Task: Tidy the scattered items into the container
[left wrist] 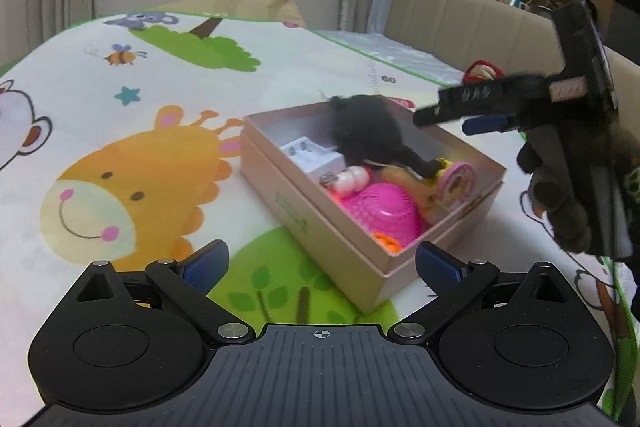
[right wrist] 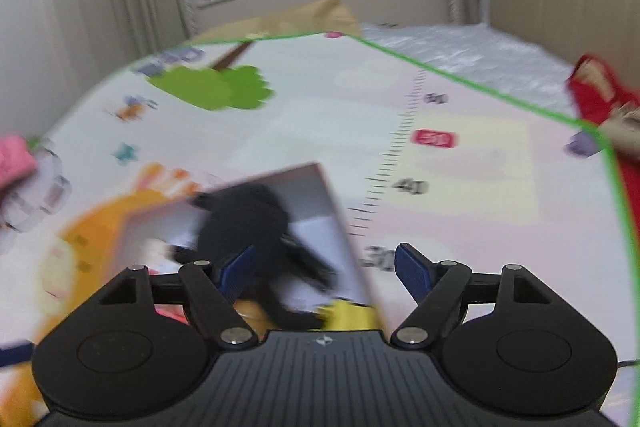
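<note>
Here we judge the step in hand to be the release of the black plush toy (left wrist: 366,131) into the pink cardboard box (left wrist: 348,259), and the clearing of the right gripper (left wrist: 448,121) from above it. In the left wrist view the toy lies inside the box at its far end, apart from both blue pads, on top of a white battery charger (left wrist: 312,157), a pink mesh basket (left wrist: 380,217) and other small items. The right gripper hangs just beyond the box's far right rim, its jaws spread and nothing between them. In the right wrist view, which is motion-blurred, the toy sits below and to the left of the spread fingers, the left pad overlapping it in the picture; contact cannot be told. To do this step well, we draw the right gripper up and away without brushing the toy or the rim, since a light box may slide on the play mat (left wrist: 120,147). The left gripper (left wrist: 320,267) stands spread and empty, just short of the box's near corner, well placed to steady it.
</note>
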Tool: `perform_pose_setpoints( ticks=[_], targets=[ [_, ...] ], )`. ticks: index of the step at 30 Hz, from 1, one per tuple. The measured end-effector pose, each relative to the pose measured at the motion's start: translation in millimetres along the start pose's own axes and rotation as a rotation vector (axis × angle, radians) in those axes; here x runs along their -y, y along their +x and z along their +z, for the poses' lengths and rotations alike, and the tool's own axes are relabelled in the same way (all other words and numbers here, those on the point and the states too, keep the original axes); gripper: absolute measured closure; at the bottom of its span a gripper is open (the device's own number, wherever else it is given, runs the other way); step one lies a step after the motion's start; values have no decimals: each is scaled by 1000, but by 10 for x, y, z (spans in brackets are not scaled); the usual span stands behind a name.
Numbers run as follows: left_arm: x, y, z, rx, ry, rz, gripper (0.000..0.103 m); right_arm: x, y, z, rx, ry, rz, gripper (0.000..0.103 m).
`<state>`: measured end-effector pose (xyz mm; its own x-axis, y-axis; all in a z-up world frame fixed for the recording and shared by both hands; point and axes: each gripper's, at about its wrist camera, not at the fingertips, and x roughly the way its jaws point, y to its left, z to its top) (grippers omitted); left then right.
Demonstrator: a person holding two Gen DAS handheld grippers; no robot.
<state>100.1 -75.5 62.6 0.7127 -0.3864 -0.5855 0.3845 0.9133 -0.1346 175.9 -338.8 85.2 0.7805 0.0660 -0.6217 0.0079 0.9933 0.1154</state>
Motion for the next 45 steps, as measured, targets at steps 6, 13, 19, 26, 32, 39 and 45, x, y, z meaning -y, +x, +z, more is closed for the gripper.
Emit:
perform_pose_setpoints(
  ticks=[6, 13, 19, 26, 32, 39, 45],
  targets=[
    [181, 165, -28, 0, -3, -54, 1, 242, 101, -139, -63, 119, 90, 24],
    [136, 319, -86, -39, -12, -134, 0, -94, 70, -294, -86, 128, 161, 10],
    [-414, 137, -96, -12, -52, -8, 0, -693, 229, -332, -107, 93, 290, 10],
    [-762, -98, -176, 17, -51, 172, 0, -1195, 206, -425, -52, 63, 319, 6],
    [-645, -214, -402, 2, -58, 375, 0, -1097, -242, -706, 64, 66, 191, 0],
    [-549, -152, -693, -17, -98, 371, 0, -1348, -267, -1199, -56, -227, 64, 0],
    [-564, -177, -720, -17, -119, 370, 0, -1329, -157, -1267, -76, -222, 69, 0]
  ],
)
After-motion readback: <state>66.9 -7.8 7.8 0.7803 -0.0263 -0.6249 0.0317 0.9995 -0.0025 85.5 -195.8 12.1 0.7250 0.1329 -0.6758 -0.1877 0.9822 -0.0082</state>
